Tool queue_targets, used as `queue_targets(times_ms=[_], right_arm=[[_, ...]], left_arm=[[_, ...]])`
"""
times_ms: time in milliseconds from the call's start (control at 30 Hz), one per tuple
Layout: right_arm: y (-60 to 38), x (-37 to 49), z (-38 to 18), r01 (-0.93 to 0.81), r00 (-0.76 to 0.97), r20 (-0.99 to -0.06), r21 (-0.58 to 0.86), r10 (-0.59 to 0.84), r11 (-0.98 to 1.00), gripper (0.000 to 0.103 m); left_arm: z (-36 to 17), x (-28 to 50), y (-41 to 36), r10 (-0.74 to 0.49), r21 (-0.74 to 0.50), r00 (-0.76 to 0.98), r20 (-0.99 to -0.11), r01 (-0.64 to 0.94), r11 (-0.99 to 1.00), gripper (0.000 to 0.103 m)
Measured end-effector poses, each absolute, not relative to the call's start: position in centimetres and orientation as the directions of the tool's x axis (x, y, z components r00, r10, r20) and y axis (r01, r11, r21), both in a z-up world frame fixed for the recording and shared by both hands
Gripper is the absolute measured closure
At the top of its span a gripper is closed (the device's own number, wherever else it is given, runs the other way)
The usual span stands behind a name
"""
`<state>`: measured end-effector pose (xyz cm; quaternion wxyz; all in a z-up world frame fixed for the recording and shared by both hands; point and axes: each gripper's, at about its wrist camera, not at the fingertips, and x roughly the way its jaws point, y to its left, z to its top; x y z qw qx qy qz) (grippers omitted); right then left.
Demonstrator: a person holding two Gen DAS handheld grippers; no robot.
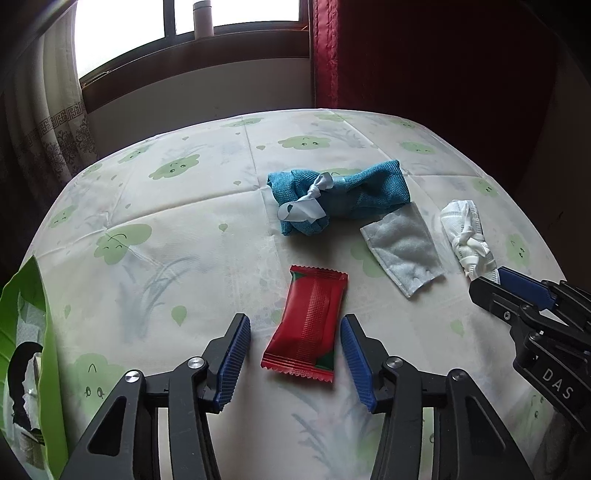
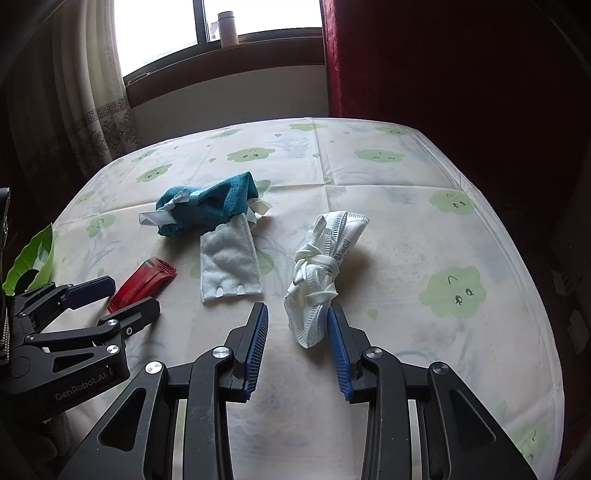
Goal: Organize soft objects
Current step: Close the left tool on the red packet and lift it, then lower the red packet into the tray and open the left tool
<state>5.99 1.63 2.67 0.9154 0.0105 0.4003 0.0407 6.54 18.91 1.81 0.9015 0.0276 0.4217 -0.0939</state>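
While both jaws gape empty, the left gripper straddles the red snack packet lengthwise, the right gripper straddles the knotted white mask end.

Green bag cut off at left edge, contents unclear, bottle top cropped

A home room — a cloud-print tablecloth near, patterned curtains and a window far.
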Motion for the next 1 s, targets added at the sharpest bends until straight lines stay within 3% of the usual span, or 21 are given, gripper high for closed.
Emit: queue_targets(times_ms=[33,133,633,1000], right_arm=[[1.7,5.9,2.7,-0.068,0.676,-0.732,0.054,0.086,0.996,0.069],[1.9,5.7,2.7,-0.074,0.676,-0.731,0.062,0.096,0.995,0.069],[3.3,4.0,4.0,-0.108,0.683,-0.716,0.091,0.141,0.990,0.069],[6.4,2.6,5.5,-0.185,0.690,-0.692,0.115,0.213,0.976,0.069]], left_arm=[[1.9,6.5,19.0,-0.149,-0.035,0.627,-0.765,0.191,0.981,0.061],[1.9,6.1,19.3,-0.158,-0.048,0.627,-0.763,0.188,0.981,0.064],[4.1,2.9,22.0,-0.168,-0.097,0.684,-0.710,0.141,0.985,0.065],[5.9,0.8,26.9,-0.087,-0.096,0.746,-0.660,0.031,0.995,0.065]])
